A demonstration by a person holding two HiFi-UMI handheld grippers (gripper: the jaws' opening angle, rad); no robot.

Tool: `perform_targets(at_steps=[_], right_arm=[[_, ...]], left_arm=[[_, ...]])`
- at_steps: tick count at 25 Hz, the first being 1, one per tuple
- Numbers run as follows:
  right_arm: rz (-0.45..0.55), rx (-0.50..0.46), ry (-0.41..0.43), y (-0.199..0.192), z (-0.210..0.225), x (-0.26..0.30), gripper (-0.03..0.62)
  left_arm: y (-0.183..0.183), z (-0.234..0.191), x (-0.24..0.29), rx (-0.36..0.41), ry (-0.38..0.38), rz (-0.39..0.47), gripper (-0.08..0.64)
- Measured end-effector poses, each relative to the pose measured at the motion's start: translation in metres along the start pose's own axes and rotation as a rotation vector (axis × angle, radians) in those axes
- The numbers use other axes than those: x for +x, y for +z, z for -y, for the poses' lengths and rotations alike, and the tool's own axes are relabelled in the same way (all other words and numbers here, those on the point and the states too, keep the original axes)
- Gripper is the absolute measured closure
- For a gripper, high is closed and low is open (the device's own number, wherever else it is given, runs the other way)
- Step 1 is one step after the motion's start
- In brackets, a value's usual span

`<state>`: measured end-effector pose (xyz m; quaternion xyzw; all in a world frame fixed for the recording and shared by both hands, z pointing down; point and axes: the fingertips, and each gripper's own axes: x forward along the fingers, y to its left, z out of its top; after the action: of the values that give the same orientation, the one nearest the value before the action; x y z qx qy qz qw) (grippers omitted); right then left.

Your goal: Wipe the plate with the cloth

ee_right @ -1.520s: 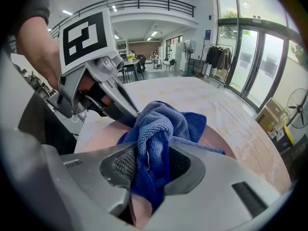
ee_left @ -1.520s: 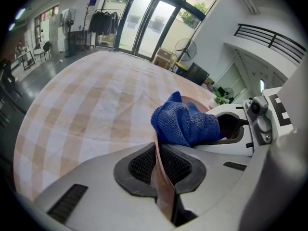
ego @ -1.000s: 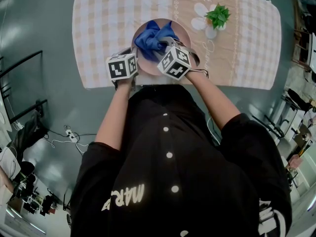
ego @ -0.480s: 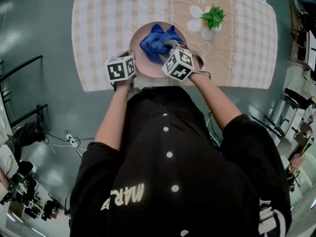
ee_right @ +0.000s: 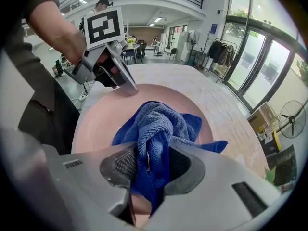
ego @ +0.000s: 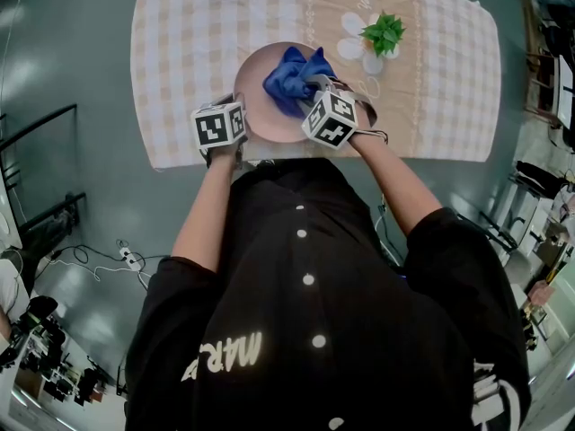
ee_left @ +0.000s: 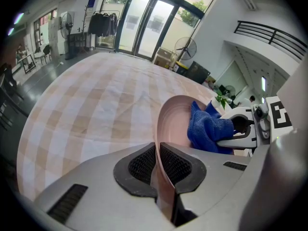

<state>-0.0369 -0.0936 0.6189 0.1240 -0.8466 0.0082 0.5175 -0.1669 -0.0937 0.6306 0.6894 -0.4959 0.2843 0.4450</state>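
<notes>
A pink plate [ego: 259, 92] lies on the checked tablecloth [ego: 180, 43] near the table's front edge. My left gripper [ee_left: 155, 170] is shut on the plate's [ee_left: 172, 119] near left rim, which runs between its pads. A blue cloth [ego: 295, 77] is bunched on the plate's right half. My right gripper [ee_right: 147, 170] is shut on the blue cloth [ee_right: 154, 129], which spills forward over the plate [ee_right: 96, 121]. In the head view the left gripper [ego: 235, 124] sits at the plate's left edge and the right gripper [ego: 316, 88] over its right side.
A small potted green plant [ego: 381, 36] in a white pot stands on the tablecloth just right of the plate. The table's front edge [ego: 269, 162] runs close under both grippers. The person's dark shirt fills the lower head view.
The right gripper has slid the blue cloth to the right across the plate. The left gripper has kept its hold on the rim without moving.
</notes>
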Motion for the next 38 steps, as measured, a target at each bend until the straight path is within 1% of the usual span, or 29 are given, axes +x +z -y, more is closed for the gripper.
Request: perform_targets(at_steps=[5,15,22,26,31,38], right_arm=[[-0.031,-0.035,-0.009,-0.009,0.002,-0.004,0.471],[-0.061,-0.075,-0.019,-0.025,0.008,-0.01,0.471],[-0.061,-0.068,-0.024,-0.026,0.008,-0.012,0.471],[-0.036,-0.042,-0.022,-0.025,0.009,-0.012,0.471],[-0.005,-0.02,-0.022,-0.021,0.01,-0.016,0.471],[0.086,0.032,-0.04,0.001,0.012,-0.041,0.474]], left_arm=[[0.0,0.001,-0.001,-0.002,0.002,0.002,0.517],[0.001,0.001,-0.001,0.011,0.003,0.002,0.517],[0.0,0.002,-0.002,0.005,-0.001,-0.001,0.517],[0.0,0.0,-0.002,-0.054,-0.024,0.013,0.52],[0.001,0.001,-0.002,-0.06,-0.039,0.02,0.522],[0.0,0.0,-0.002,-0.077,-0.056,0.023,0.523]])
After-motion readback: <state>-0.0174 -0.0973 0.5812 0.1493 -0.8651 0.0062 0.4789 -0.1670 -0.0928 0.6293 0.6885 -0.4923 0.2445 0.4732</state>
